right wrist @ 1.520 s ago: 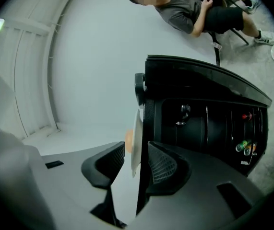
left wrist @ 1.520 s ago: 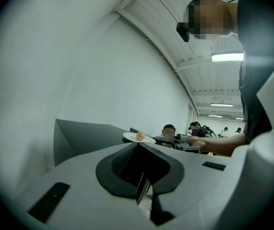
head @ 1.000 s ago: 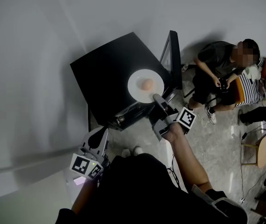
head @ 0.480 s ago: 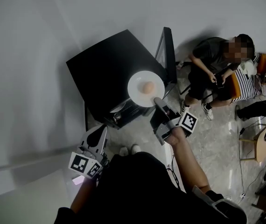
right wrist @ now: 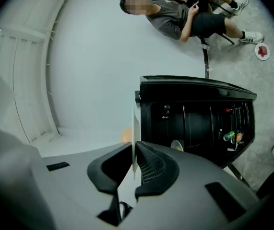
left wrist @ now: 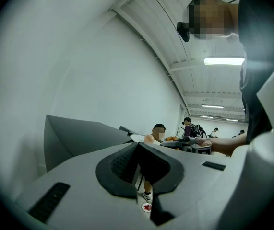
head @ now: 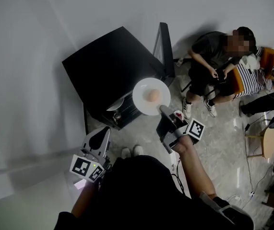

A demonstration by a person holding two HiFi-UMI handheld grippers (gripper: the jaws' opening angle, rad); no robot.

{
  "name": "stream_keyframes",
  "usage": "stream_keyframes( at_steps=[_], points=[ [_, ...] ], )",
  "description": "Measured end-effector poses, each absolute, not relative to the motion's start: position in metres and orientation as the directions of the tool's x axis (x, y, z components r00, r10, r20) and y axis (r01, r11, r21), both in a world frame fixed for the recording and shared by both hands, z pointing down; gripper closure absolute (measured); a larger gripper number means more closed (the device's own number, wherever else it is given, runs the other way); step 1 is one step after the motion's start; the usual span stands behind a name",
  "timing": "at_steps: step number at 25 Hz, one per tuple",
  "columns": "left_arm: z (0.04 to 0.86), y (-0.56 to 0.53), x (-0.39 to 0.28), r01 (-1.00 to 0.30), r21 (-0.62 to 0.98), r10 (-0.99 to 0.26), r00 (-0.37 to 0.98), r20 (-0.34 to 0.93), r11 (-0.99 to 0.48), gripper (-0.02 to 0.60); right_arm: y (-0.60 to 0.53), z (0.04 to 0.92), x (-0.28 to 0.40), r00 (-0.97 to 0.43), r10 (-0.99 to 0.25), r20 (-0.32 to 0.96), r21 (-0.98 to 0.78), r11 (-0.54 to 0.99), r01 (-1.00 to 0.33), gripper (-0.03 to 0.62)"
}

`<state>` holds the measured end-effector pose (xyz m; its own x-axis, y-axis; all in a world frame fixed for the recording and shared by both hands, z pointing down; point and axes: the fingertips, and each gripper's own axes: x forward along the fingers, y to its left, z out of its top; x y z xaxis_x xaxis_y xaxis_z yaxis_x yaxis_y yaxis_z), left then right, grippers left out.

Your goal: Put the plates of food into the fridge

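Plain white wall and pale grey floor (head: 223, 143) in the head view, with a black mini fridge (head: 103, 68) pushed up against the wall, door (head: 164, 47) swung wide open. Right gripper (head: 162, 110) clamped on the near rim of a white plate (head: 144, 99), jaws just been closing down on it, and a round peach-coloured lump of food (head: 152, 95) sitting just past the tips. Fridge opening right ahead of that plate, but the plate not inside yet by the look of it. Left gripper (head: 98, 139) hanging low on the other side, well short of the fridge. Seated people (head: 204, 56) off to the right gripper's right, well apart.

Left gripper view next: jaws pinched together at the tips, nothing between them. Fridge top showing as a dark slab ahead and to the left. Plate and food far ahead past the tips, with the other gripper reaching in from the right.

Right gripper view: plate rim edge-on, squeezed between the two pads, food peeking out beyond. Open fridge straight ahead, dark shelves, what looks like another plate (right wrist: 176, 146) already in there, plus small drink cans (right wrist: 232, 136) off to the right.

Progress guess: probably one plate stowed, this one brought up to the opening. Left to do: slide it onto a shelf, let go, shut the door.
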<state>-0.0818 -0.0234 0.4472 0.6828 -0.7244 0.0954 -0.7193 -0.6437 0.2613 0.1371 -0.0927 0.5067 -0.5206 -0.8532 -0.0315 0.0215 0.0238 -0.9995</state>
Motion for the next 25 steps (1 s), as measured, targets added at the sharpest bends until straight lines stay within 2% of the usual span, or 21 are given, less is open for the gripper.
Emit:
stream_keyframes(
  at_steps=[18,25],
  points=[
    [0.423,-0.006,-0.081,-0.738,0.247,-0.734,0.667,0.126,-0.628,0.557,-0.074,0.553,0.148,-0.529,-0.845,0.08,-0.997,-0.063,-0.05,0.558],
    [0.438,-0.01,-0.089,-0.751,0.253,-0.745,0.652,0.14,-0.61,0.557,-0.094,0.599,0.148,-0.521,-0.843,0.132,-0.991,-0.117,-0.062,0.559]
  ],
)
